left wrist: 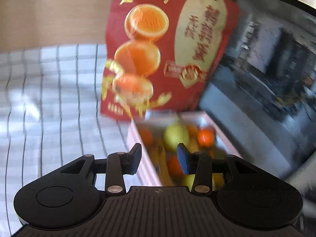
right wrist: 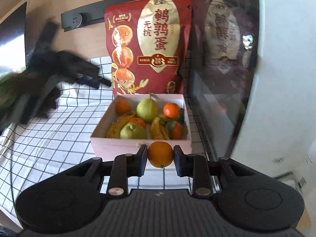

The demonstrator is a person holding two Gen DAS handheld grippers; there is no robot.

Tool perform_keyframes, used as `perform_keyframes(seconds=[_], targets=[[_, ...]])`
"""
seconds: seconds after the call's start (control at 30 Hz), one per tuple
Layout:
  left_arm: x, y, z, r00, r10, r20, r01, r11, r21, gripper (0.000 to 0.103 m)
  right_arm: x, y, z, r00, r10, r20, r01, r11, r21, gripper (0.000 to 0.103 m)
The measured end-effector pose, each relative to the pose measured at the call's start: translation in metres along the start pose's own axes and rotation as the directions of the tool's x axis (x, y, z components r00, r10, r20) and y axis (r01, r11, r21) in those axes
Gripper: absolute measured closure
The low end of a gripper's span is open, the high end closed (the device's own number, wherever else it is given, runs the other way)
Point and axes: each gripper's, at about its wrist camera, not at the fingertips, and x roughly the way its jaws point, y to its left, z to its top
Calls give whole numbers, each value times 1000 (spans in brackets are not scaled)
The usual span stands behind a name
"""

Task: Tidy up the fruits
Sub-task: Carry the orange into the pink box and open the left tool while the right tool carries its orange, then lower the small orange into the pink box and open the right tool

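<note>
The right hand-held gripper [right wrist: 160, 155] clamps an orange [right wrist: 160, 154] between its pads, just in front of the pink box [right wrist: 118, 145]. The box sits on a checked cloth [right wrist: 59, 138] and holds pears, oranges and yellow peel-like pieces. A red pouch [right wrist: 146, 45] stands directly behind the box. The left hand-held gripper [left wrist: 159, 159] hangs over the box's near corner, jaws partly apart, holding nothing.

Checked cloth [right wrist: 59, 138] over wooden tabletop [left wrist: 49, 15], bearing pink fruit box [right wrist: 118, 146] and red pouch [right wrist: 148, 45].
</note>
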Motion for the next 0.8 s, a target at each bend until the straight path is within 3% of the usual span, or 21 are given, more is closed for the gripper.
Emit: perform_keyframes(seconds=[0.23,0.4,0.47,0.6,0.7,0.8], targets=[[-26,0,-100,992,-10,-127,-1,996,-85,59,45,12,59,995,96,42,-93,994,-49,75],[-37,4,-119,989,61,-133,-73,994,-87,59,103,19,105,985,163,55,-162,987,-25,75],[-42,7,-120,987,103,-127,-113,990,-79,59,128,18,114,987,159,18,-158,987,-9,68],[-49,14,-121,981,159,-112,-168,983,-77,59,127,9,105,989,146,4,-146,989,22,62],[-42,18,-127,978,177,-114,-187,979,-84,59,103,2,79,983,181,12,-181,983,32,45],[-34,15,-129,973,209,-94,-216,974,-73,59,76,9,46,981,196,-9,-195,980,24,44]])
